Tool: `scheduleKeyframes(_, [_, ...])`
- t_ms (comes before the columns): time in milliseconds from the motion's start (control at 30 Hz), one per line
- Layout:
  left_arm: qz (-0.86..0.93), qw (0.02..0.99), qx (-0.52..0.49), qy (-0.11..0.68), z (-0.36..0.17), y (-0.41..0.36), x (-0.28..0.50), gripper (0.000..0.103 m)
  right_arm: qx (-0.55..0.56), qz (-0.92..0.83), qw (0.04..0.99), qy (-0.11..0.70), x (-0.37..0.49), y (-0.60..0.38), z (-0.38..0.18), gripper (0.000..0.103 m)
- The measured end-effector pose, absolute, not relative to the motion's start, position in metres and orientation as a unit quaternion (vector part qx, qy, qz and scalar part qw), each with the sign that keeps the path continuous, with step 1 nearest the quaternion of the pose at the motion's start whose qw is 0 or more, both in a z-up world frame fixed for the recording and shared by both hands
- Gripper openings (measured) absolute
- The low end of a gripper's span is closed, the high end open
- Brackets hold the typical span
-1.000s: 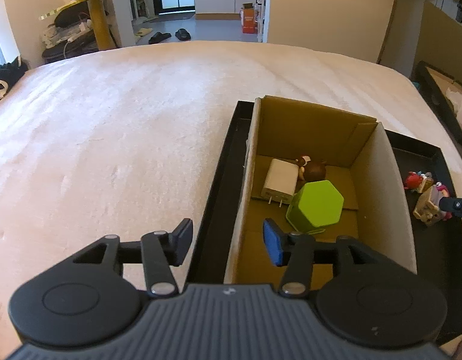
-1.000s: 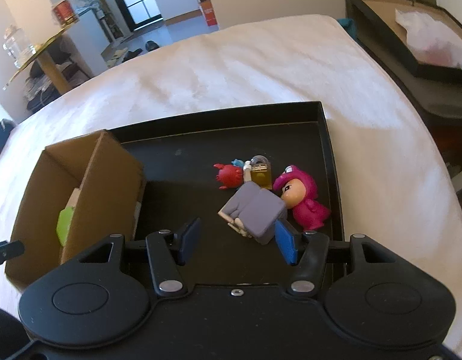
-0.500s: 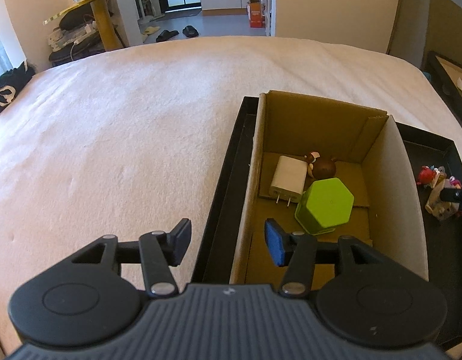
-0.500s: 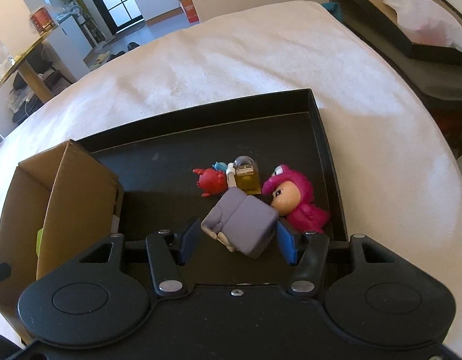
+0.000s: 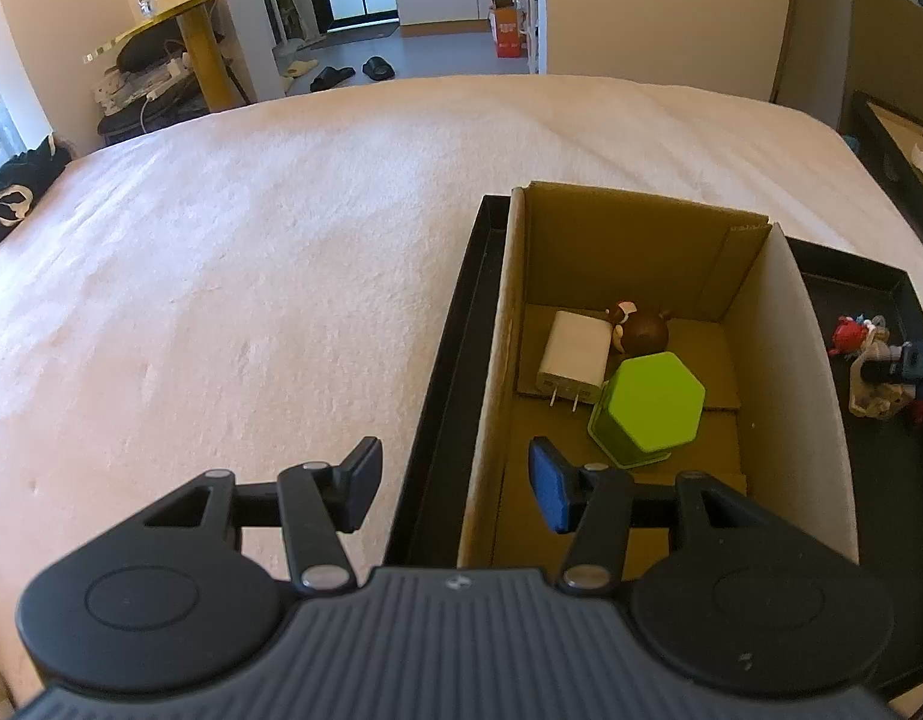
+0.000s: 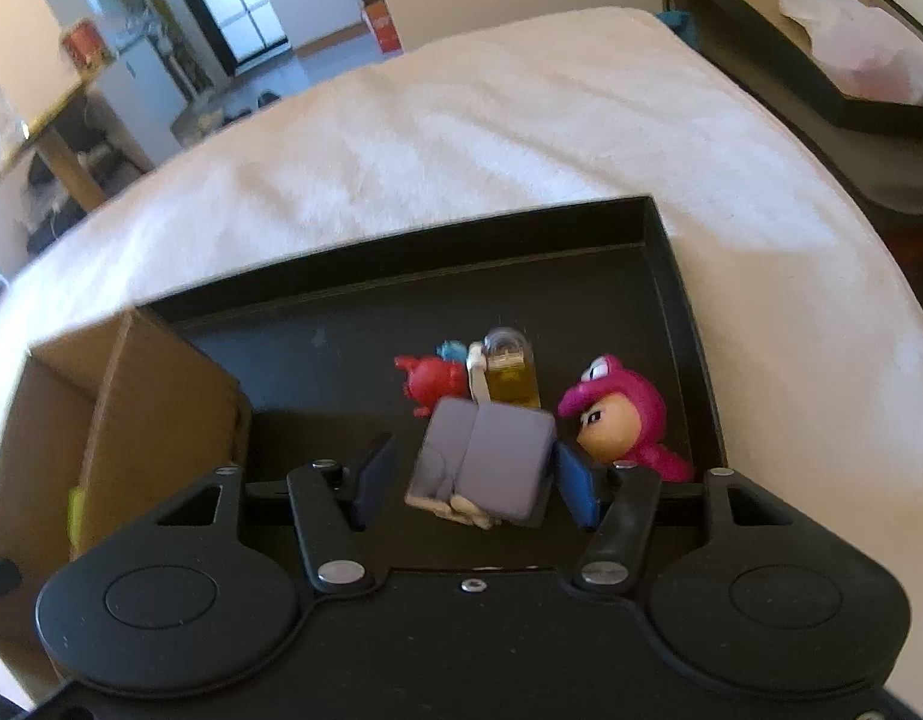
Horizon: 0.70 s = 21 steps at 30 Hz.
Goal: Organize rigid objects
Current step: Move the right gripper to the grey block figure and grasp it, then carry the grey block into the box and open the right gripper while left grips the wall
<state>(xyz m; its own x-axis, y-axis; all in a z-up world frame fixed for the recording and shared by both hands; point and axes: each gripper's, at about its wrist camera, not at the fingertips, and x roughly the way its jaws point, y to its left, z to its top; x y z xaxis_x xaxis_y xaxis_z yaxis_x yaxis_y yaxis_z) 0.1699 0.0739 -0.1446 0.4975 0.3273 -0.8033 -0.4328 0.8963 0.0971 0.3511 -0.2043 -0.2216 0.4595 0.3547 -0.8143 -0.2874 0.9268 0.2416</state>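
Left view: the left gripper [image 5: 455,483] is spread wide and holds nothing, straddling the near left wall of the brown cardboard box [image 5: 812,372], where a lime green hexagonal block [image 5: 647,408] lies inside. Right view: the right gripper [image 6: 476,480] is wide open around the grey blocky toy figure [image 6: 485,459] on the black tray [image 6: 671,258]; the right pad looks to be touching it, with no grip.

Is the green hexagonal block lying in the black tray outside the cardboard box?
No, the green block sits inside the cardboard box.

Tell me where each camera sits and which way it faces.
Left wrist: behind the open left tongs, looking down into the cardboard box with its green hexagon.
Right wrist: behind the open right tongs, straddling the grey toy in the black tray.
Shared: box, tray, red figure.
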Motion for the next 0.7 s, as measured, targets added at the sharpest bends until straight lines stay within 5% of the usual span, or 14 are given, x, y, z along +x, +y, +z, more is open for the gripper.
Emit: scheduleKeyframes(700, [0.206,0.871,-0.068,0.441,-0.144,0.074,0.165,0.052,0.037,0.204,0.864,0.459,0.327,-0.211,-0.188,0.044])
